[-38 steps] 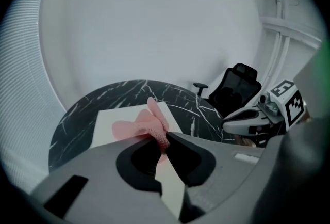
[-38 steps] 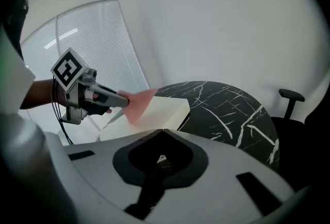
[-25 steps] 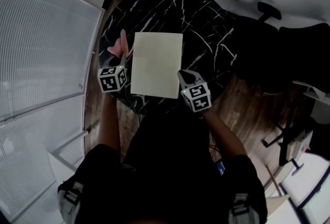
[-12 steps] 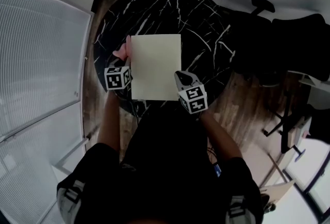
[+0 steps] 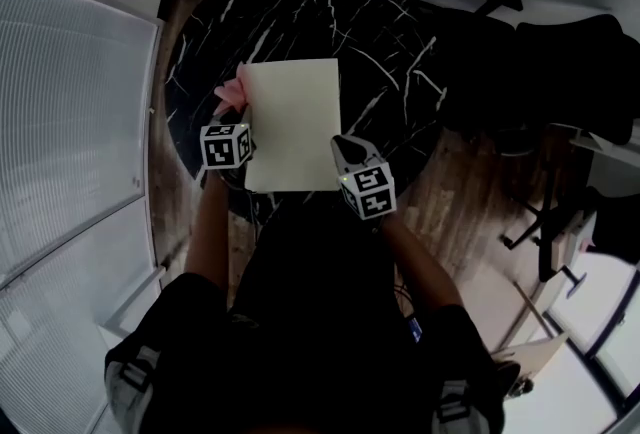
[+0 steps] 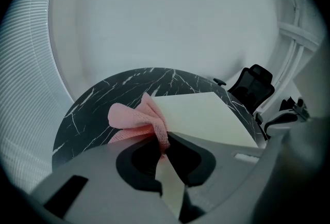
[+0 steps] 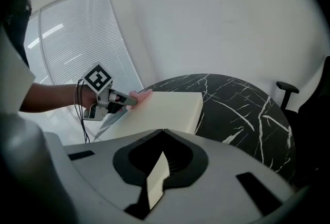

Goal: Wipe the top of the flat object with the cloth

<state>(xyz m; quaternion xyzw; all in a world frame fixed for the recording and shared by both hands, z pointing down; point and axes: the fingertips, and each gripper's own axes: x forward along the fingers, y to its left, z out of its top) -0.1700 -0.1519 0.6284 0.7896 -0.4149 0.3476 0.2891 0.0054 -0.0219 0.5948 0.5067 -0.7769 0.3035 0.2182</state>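
Observation:
A cream flat slab (image 5: 292, 122) lies on the round black marble table (image 5: 380, 32). A pink cloth (image 5: 231, 92) is bunched at the slab's far left corner, and my left gripper (image 5: 239, 110) is shut on it. In the left gripper view the cloth (image 6: 135, 118) fans out from the closed jaws (image 6: 162, 141) beside the slab (image 6: 206, 117). My right gripper (image 5: 343, 144) sits at the slab's near right corner with its tips together (image 7: 164, 131). The slab (image 7: 165, 107) shows through the gap behind them. The right gripper view also shows the left gripper (image 7: 131, 98) with the cloth (image 7: 144, 94).
The table's edge (image 5: 200, 172) runs just under both grippers. A black office chair (image 5: 540, 42) stands to the right on the wooden floor (image 5: 460, 192). White blinds (image 5: 70, 122) fill the left side. The person's dark torso (image 5: 310, 322) is close to the table.
My left gripper with the cloth has moved right, closer to the slab's left edge. The right gripper stays at the near right corner. The head camera has shifted slightly.

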